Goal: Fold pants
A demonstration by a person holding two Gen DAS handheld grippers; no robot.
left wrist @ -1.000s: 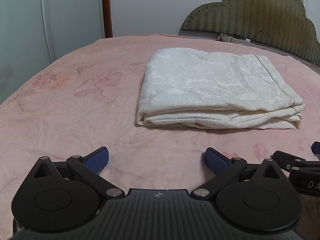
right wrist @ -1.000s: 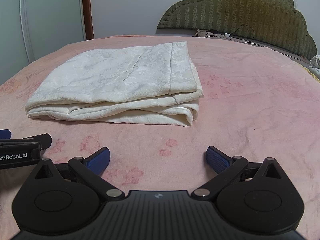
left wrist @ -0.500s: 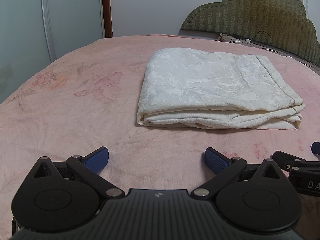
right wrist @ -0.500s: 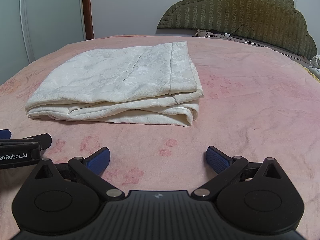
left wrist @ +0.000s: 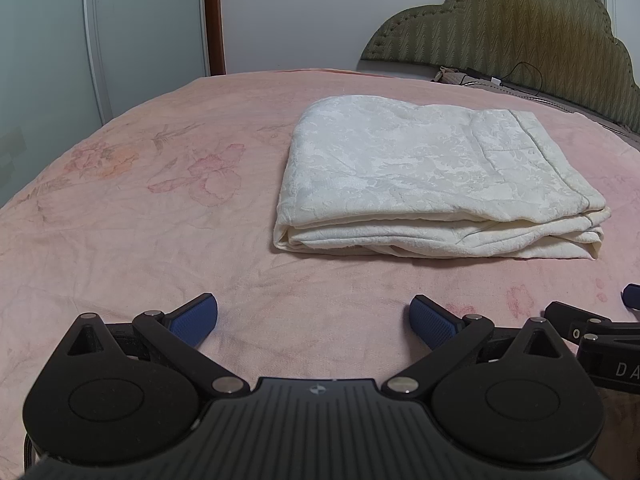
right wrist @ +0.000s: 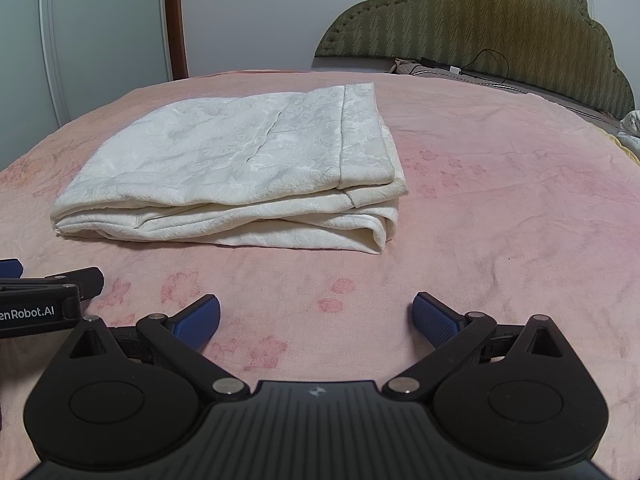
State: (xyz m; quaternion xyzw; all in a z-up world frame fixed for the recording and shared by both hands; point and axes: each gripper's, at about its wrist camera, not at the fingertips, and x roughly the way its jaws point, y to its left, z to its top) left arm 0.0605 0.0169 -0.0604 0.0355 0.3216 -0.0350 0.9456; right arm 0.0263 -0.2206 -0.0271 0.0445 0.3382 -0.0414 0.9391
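In the left wrist view, the right gripper (left wrist: pixel 600 316) is being cut off by the right edge, so only one blue pad, some black linkage and the letters "DA" are being shown. In the right wrist view, the left gripper (right wrist: pixel 44 292) is being cropped by the left edge, its label being reduced to "enRobot.AI". The inner layers of the folded pants (right wrist: pixel 240 168) are being hidden by the top layer, and the headboard (right wrist: pixel 480 20) is being clipped at the top, with what may be a charger cable (right wrist: pixel 480 64) too small to be told for certain.
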